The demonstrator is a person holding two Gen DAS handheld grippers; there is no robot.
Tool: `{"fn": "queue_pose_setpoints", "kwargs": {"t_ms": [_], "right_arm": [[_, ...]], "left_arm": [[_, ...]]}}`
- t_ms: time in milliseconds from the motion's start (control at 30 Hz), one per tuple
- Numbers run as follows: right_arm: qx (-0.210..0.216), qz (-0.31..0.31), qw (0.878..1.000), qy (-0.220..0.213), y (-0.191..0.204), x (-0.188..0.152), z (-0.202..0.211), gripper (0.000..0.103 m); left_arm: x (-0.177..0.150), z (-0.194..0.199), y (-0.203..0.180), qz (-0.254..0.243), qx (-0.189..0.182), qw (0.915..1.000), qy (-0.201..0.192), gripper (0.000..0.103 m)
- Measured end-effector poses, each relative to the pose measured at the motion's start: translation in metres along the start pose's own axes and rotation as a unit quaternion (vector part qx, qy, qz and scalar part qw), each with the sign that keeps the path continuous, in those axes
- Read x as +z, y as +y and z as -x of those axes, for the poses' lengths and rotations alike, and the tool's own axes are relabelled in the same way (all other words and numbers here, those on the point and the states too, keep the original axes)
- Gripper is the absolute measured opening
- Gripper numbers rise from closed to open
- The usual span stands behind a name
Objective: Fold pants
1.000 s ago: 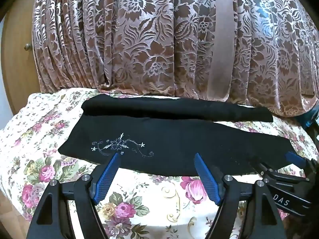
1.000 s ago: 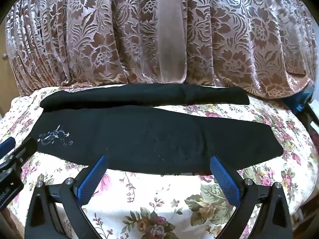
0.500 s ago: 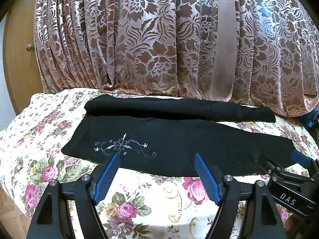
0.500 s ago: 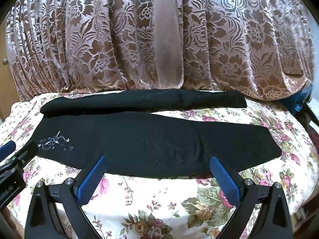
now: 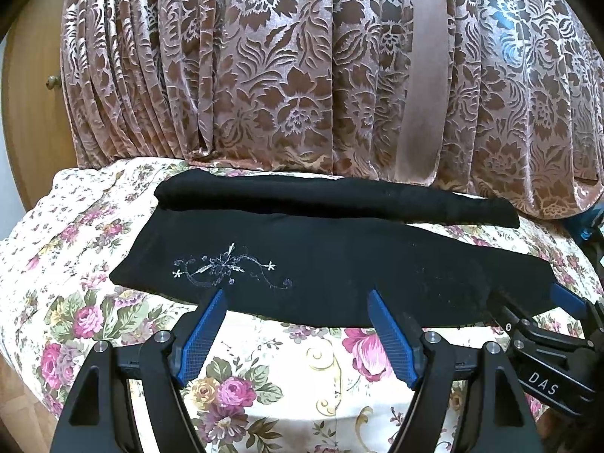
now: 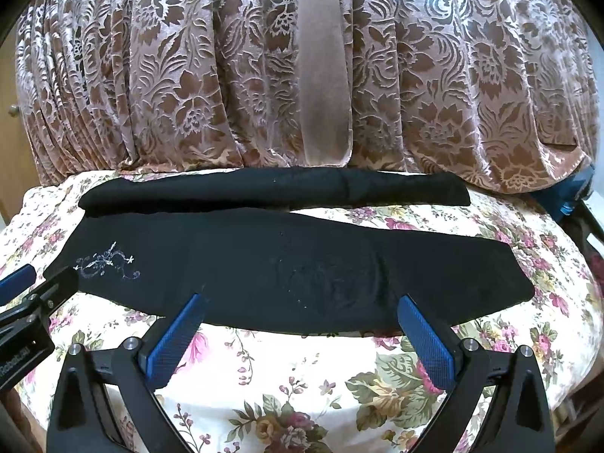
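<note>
Currently the black fabric pants with pale floral embroidery [image 5: 332, 268] are lying flat across the cream rose-print cloth surface [image 5: 287, 370], legs spread in a shallow V with the far leg running along the foot of the brown-and-pink floral curtain [image 5: 287, 68]. Left gripper [image 5: 296, 324] is hovering at the near hem, jaws spread wide, holding nothing. Right gripper [image 6: 300, 330] is doing likewise further along the same edge, also wide and empty. Material is looking thin, soft and light, so it will be draping and sagging, not holding shape. Probably the embroidered end is the ankle, though fisheye distortion is making that hard to confirm. Best grip: pinching the near edge at two spread points.
</note>
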State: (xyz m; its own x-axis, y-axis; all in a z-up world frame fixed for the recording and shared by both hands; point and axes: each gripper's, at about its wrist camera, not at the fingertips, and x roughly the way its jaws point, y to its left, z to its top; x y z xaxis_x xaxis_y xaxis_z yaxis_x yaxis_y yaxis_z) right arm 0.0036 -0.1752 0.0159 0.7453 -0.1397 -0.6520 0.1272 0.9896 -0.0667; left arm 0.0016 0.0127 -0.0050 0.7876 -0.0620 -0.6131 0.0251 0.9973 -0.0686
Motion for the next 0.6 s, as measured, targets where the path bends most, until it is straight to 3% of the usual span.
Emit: {"fn": "queue_pose_setpoints", "kwargs": {"t_ms": [600], "right_arm": [[0.011, -0.025, 0.999, 0.035, -0.01, -0.011, -0.01, 0.103]], "left_arm": [[0.005, 0.012, 0.003, -0.019, 0.043, 0.9988, -0.014, 0.078]]}}
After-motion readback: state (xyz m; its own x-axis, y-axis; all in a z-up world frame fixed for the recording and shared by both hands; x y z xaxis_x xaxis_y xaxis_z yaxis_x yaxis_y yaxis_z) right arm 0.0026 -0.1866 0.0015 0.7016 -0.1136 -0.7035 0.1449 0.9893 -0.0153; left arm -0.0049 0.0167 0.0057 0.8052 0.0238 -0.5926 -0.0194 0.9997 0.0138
